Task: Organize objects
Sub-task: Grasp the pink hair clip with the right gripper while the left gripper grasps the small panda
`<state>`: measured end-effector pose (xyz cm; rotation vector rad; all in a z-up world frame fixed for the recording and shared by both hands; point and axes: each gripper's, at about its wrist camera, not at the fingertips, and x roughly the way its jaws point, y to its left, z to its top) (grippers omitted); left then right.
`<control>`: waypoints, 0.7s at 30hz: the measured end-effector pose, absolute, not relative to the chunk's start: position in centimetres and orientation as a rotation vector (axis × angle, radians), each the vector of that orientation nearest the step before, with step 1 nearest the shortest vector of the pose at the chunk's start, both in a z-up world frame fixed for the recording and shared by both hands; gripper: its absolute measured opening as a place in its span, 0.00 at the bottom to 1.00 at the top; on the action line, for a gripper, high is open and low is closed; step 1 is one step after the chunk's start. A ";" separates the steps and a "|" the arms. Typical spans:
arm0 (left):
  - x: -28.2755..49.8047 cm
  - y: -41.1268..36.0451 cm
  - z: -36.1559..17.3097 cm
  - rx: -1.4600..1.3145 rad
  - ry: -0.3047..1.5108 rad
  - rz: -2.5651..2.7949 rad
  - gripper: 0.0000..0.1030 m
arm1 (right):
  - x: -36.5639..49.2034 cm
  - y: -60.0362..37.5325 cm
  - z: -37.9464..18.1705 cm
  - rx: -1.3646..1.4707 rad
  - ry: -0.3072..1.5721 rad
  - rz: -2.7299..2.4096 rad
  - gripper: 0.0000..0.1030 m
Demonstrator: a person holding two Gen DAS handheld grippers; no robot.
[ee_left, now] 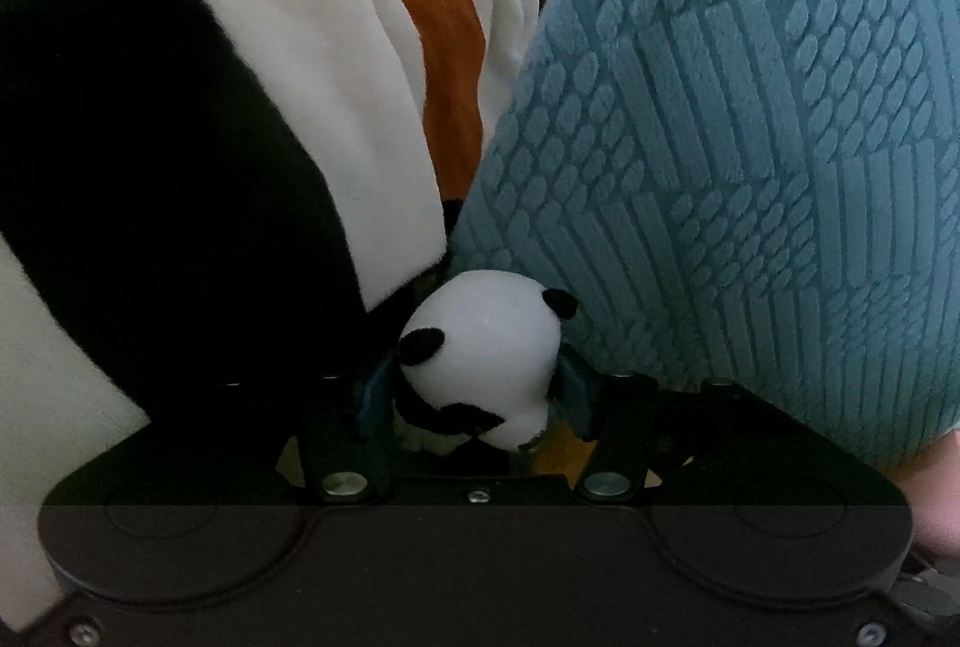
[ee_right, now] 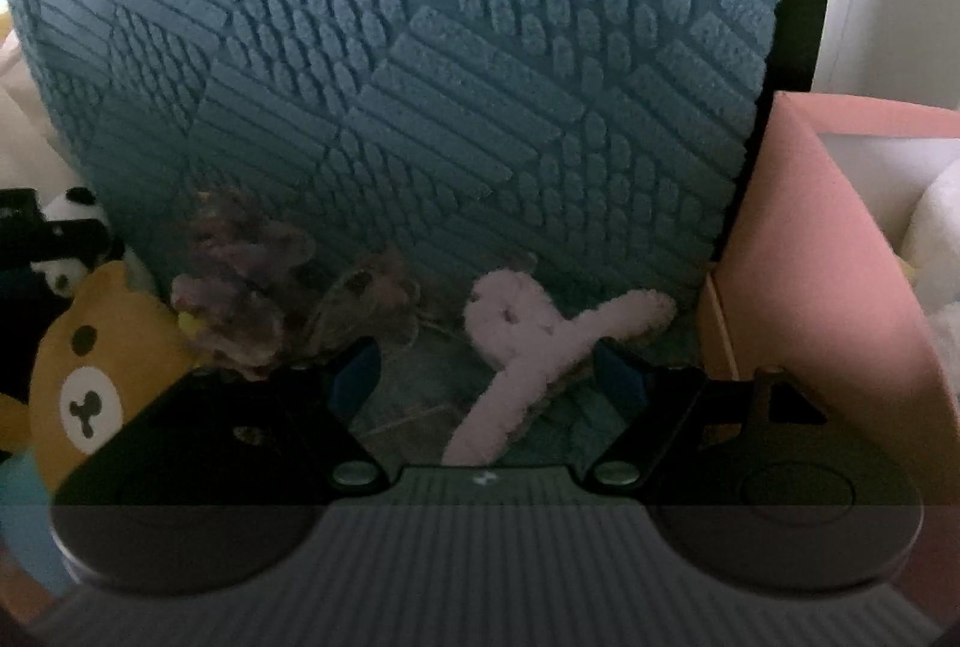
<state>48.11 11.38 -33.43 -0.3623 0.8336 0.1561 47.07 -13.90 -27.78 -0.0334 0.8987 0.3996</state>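
In the left wrist view my left gripper is shut on a small black-and-white panda plush, its blue pads pressing the head from both sides. The panda sits at the foot of a big teal textured cushion. In the right wrist view my right gripper is open, its fingers either side of a pink fluffy bunny plush lying against the same teal cushion. The panda and left gripper show small at the far left of that view.
A white, black and rust-brown blanket lies left of the cushion. A tan bear plush and a purple-grey fuzzy toy sit left of the bunny. A pink box holding white items stands at the right.
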 end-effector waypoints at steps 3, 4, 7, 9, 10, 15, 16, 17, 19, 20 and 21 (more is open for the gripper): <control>47.9 11.5 -33.2 -0.371 0.820 0.150 0.51 | 47.6 -13.9 -28.5 -0.013 0.922 0.396 0.77; 47.7 11.5 -33.0 -0.371 0.818 0.146 0.51 | 47.8 -14.1 -28.5 -0.001 0.925 0.389 0.77; 47.1 11.2 -32.1 -0.352 0.793 0.132 0.51 | 48.1 -14.4 -28.7 0.011 0.928 0.402 0.77; 46.6 11.0 -31.6 -0.343 0.772 0.133 0.51 | 48.1 -14.4 -29.1 0.006 0.937 0.401 0.77; 46.5 10.7 -31.3 -0.332 0.767 0.134 0.51 | 48.0 -14.3 -29.4 0.013 0.944 0.400 0.76; 44.9 9.4 -29.7 -0.289 0.731 0.113 0.51 | 48.2 -15.0 -30.0 0.020 0.955 0.366 0.53; 44.4 9.1 -29.1 -0.275 0.718 0.111 0.51 | 48.2 -15.2 -30.1 0.027 0.957 0.368 0.52; 44.1 8.8 -28.8 -0.263 0.708 0.108 0.51 | 48.1 -15.2 -30.1 0.023 0.957 0.369 0.49; 43.4 8.3 -27.9 -0.244 0.693 0.093 0.51 | 47.5 -15.0 -30.0 -0.026 0.954 0.364 0.41; 43.1 8.1 -27.3 -0.235 0.687 0.085 0.51 | 47.2 -15.0 -29.9 -0.029 0.956 0.363 0.36; 42.4 7.7 -26.8 -0.216 0.677 0.073 0.51 | 46.8 -15.1 -29.8 -0.034 0.954 0.365 0.33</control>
